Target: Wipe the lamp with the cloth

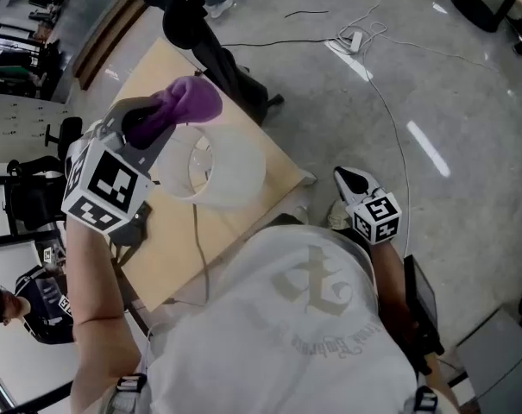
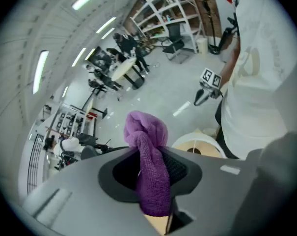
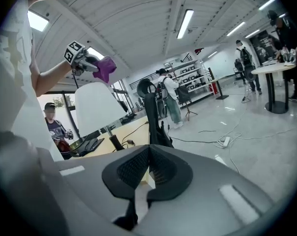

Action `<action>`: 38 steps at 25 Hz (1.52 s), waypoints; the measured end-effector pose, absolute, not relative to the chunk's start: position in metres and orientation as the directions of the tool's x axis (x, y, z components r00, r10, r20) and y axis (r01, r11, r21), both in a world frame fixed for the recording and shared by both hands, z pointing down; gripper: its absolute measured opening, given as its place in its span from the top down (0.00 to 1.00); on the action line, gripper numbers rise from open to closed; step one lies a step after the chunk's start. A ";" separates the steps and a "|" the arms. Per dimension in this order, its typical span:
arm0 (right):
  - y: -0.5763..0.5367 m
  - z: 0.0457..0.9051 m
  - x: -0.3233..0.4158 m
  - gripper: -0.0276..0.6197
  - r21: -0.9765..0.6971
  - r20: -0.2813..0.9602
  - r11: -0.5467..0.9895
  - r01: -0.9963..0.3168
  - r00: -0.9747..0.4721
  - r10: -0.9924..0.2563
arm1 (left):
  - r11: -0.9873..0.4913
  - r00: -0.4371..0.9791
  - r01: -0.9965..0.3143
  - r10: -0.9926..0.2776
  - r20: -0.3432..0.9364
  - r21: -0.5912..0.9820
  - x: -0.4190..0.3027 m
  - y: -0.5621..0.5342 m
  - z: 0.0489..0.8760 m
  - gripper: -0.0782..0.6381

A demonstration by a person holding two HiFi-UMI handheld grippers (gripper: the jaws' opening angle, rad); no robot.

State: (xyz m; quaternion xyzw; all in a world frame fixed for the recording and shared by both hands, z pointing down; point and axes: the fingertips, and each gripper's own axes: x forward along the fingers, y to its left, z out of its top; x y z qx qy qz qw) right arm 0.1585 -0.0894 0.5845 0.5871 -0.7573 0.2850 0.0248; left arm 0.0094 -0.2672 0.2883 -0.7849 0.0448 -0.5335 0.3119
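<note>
A white lamp shade [image 1: 222, 169] stands on the wooden table [image 1: 170, 270], and its open top [image 2: 200, 144] shows just beyond the left jaws. My left gripper [image 1: 167, 117] is shut on a bunched purple cloth [image 1: 190, 102], held above the shade's far left rim. The cloth [image 2: 149, 154] fills the gap between the left jaws and bulges out past their tips. From the right gripper view, the shade [image 3: 95, 107] and the cloth [image 3: 105, 68] appear at the upper left. My right gripper [image 1: 354, 182] hangs off the table's right side, its jaws [image 3: 148, 150] shut on nothing.
A black chair with a jacket [image 1: 216, 54] stands at the table's far edge. Cables and a power strip [image 1: 355, 40] lie on the floor beyond. A person [image 1: 32, 304] sits at the lower left. Dark items [image 3: 84, 145] lie on the table near the lamp stem [image 3: 112, 140].
</note>
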 end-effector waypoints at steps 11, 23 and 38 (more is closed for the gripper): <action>-0.130 0.580 0.109 0.94 -0.390 0.368 0.388 -0.835 -0.528 -0.765 | -0.890 0.605 -0.289 -0.455 0.654 -0.352 -0.003 -0.170 0.255 0.76; -0.111 0.589 0.088 0.94 -0.409 0.386 0.472 -0.781 -0.617 -0.686 | -0.707 0.463 -0.569 -0.697 0.547 -0.420 0.000 -0.144 0.359 0.76; -0.062 0.581 0.081 0.94 -0.359 0.437 0.425 -0.831 -0.552 -0.710 | -0.802 0.543 -0.552 -0.554 0.631 -0.229 0.005 -0.122 0.495 0.76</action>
